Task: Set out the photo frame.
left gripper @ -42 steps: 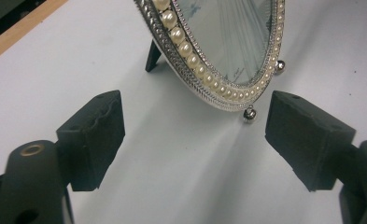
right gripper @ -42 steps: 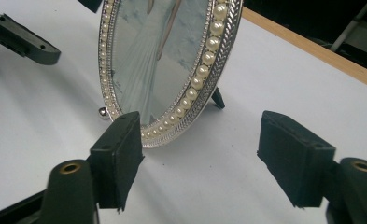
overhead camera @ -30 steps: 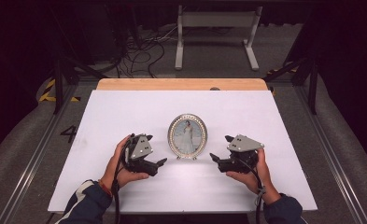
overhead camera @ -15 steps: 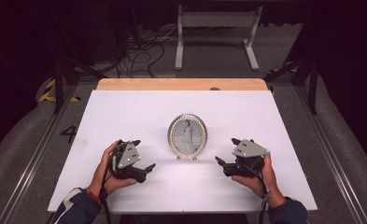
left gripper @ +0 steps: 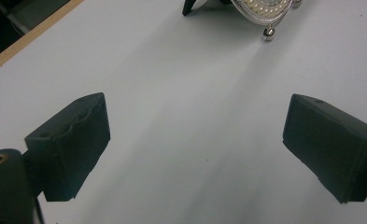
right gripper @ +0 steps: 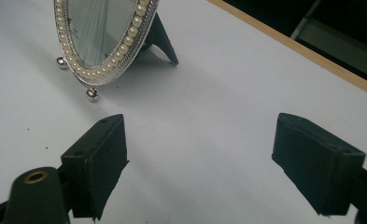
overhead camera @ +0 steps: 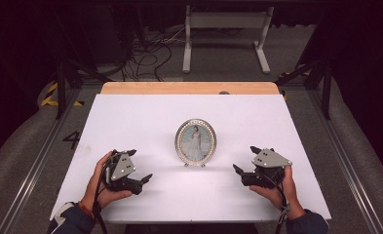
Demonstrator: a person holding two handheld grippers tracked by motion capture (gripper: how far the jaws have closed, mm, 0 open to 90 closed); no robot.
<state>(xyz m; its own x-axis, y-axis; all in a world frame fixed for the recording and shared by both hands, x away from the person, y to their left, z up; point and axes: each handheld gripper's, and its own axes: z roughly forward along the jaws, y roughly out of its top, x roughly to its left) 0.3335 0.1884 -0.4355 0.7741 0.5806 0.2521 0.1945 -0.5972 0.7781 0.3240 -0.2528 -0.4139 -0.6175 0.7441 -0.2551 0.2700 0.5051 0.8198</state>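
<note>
Low at 7 o'clock of the white table (overhead camera: 130,117): left gripper (overhead camera: 139,165), held in the left hand (overhead camera: 99,183), jaws spread wide, nothing between them, pointed toward 3 o'clock. Grey three-cornered plate on top, cable trailing off toward the near edge. Seen along its own jaws in the left gripper view: left gripper (left gripper: 195,154) gaping over bare white tabletop, oval picture frame (left gripper: 261,7) ahead at 12 to 1 o'clock, well apart from the fingertips, one small ball foot and a dark rear prop visible under it. Opposite, at 5 o'clock of the table: right gripper (overhead camera: 245,161), held in the right hand (overhead camera: 277,187), jaws likewise wide apart and holding nothing, pointed toward 9 o'clock, grey plate on top. Along its own jaws in the right gripper view: right gripper (right gripper: 195,158) open above the tabletop, oval picture frame (right gripper: 102,37) at 11 o'clock, near but not touching, pearl-beaded silver rim, two ball feet, black easel stand propping it from behind. Between both grippers, near table centre: oval picture frame (overhead camera: 195,142), upright, facing the person's side, portrait of a figure in a white dress inside, clear of both grippers on either side. Beyond, at 12 o'clock: bare wooden strip (overhead camera: 189,87) along the far table edge. Farther out on the dark floor: loose cables (overhead camera: 145,53) at 11 o'clock, light metal stand (overhead camera: 226,34) at 12 o'clock.
</note>
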